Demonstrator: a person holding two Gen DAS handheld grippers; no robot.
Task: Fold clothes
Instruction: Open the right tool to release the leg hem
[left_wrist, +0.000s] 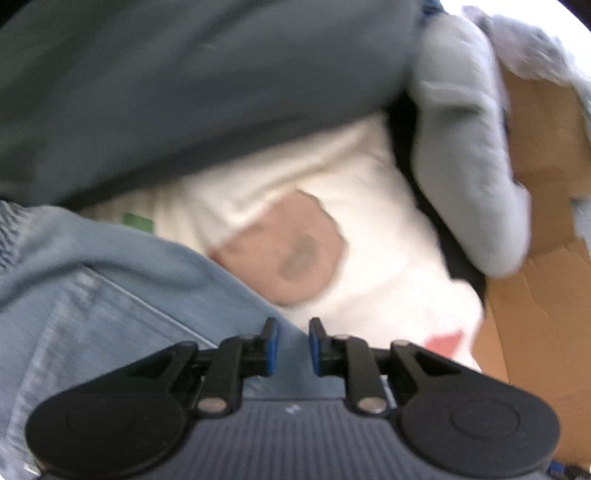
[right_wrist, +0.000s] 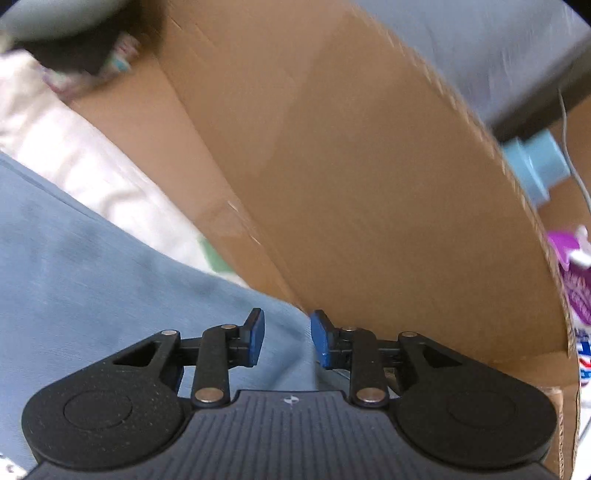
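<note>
The left gripper (left_wrist: 291, 345) pointed down into a cardboard box (left_wrist: 535, 325) full of clothes, its blue-padded jaws parted by a narrow gap with nothing pinched between them; light blue denim (left_wrist: 85, 295) lay directly beneath and to the left of the fingers, a stitched seam running across it. Farther in lay a white garment (left_wrist: 369, 236) bearing a pinkish round print with a grey spot in its middle (the blur hid what the print depicted) and a red mark near the right finger. A large slate-grey garment (left_wrist: 192, 96) filled the far left of that view, and a pale grey fleece piece (left_wrist: 469, 155) hung over the box wall on the right. The right gripper (right_wrist: 286, 341) was likewise released, its jaws standing apart and empty, above a smooth blue fabric (right_wrist: 92, 280) that reached up between the fingers without being pressed by either pad. Its right finger sat just beside the brown inner wall of the box, which swept across most of the right wrist view. A strip of white cloth showed to the left between the blue fabric and the cardboard. Beyond the box rim on the far right stood a purple package (right_wrist: 572, 280) and a pale blue block (right_wrist: 535, 166).
</note>
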